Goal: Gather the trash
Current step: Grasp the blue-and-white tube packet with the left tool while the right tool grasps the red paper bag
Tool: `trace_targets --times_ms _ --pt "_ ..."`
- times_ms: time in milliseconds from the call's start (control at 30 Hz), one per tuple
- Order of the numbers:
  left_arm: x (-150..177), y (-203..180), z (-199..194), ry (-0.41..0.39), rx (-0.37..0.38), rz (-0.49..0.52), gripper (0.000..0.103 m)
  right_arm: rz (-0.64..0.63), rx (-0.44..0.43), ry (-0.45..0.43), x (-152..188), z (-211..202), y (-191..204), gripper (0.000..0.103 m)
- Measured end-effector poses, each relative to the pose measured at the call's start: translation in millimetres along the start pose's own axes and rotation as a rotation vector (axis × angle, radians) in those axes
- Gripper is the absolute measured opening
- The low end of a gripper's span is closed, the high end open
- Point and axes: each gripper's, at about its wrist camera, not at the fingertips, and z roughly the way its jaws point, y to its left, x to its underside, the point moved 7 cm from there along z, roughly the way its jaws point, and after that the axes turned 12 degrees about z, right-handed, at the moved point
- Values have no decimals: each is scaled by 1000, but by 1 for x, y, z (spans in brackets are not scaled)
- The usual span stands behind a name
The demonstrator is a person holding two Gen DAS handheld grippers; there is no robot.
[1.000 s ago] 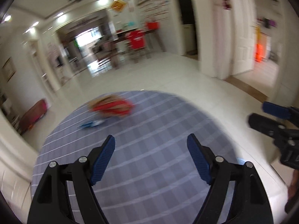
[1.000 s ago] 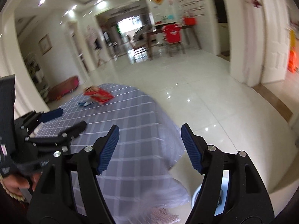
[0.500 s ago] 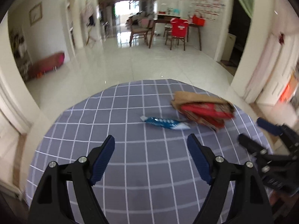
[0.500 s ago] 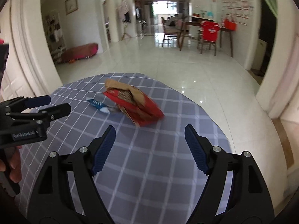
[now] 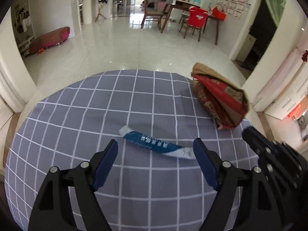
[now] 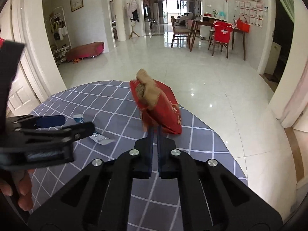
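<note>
A red and brown paper bag point(image 6: 157, 105) is pinched at its near end by my right gripper point(image 6: 154, 130), which is shut on it; the bag point(image 5: 219, 100) tilts up from the checked tablecloth point(image 5: 96, 111). A flat blue and white wrapper point(image 5: 156, 144) lies on the cloth between the fingers of my open left gripper point(image 5: 155, 152), just ahead of the tips. In the right wrist view the left gripper point(image 6: 65, 125) is at the left, over the wrapper point(image 6: 100, 138).
The round table's grey checked cloth point(image 6: 107, 100) ends at a tiled floor point(image 5: 125, 44). A pink bench point(image 6: 84, 51) stands far left. A dining table and chairs point(image 6: 211, 30) stand far right.
My right gripper has closed on the paper bag and lifted its near end. My left gripper has moved forward so the wrapper lies between its open fingers.
</note>
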Motion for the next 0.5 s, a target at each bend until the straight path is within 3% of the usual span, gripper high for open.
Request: trace_targets --times_ms 200,233,333,367,433,467,500 --pt "-7 -4 24 39 -35 -43 76 -16 -26 -4 4 -5 -2 3" --pt "-8 -3 24 34 -50 -47 70 -25 -29 -8 4 -5 0 3" --pt "-9 0 24 24 -114 -29 37 -36 -34 -25 -1 -8 0 4" --pt "-10 3 23 21 -115 -27 25 -43 -18 -28 -3 -6 -1 9" --pt "-13 8 25 13 -101 -29 11 -56 1 -38 -7 -2 1 53" --pt "-14 10 25 11 -90 -28 11 -64 9 -53 -12 -1 1 70" --pt "-14 13 24 10 -82 -27 11 -78 14 -68 -15 1 4 70"
